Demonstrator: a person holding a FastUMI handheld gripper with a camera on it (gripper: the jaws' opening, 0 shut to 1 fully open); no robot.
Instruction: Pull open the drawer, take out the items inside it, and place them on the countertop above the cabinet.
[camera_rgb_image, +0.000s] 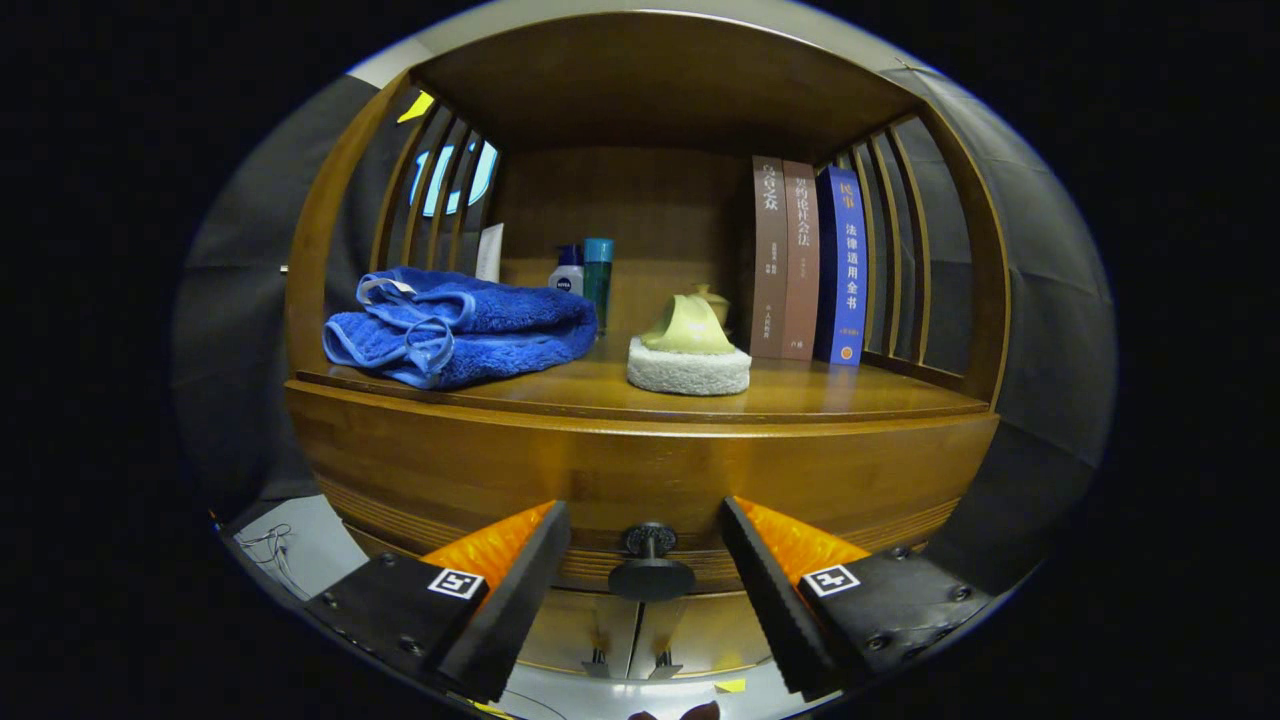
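The drawer (640, 470) forms the wooden front panel directly below the countertop (800, 395) and sits flush with the cabinet, fully closed. Its dark round knob (650, 562) projects from the lower middle of the panel and lies between the two fingers of the gripper (645, 570), level with their tips. The fingers are spread apart, one on each side of the knob, with a clear gap on both sides; neither finger touches it. The drawer's contents are hidden behind the closed front. On the countertop, a folded blue towel (455, 325) lies at the left, near the front edge. A white pad (688, 368) sits near the middle, with a pale yellow-green object (688, 326) resting on top of it. Behind the towel, against the back panel, stand a small white bottle (566, 272) and a teal bottle (598, 275), just beside each other, and a white tube (489, 252) stands to their left. Three books (810, 262) stand upright at the right, two brown and one blue, next to the slatted side (895, 240) of the shelf unit. A wooden top board (660, 85) spans the compartment above
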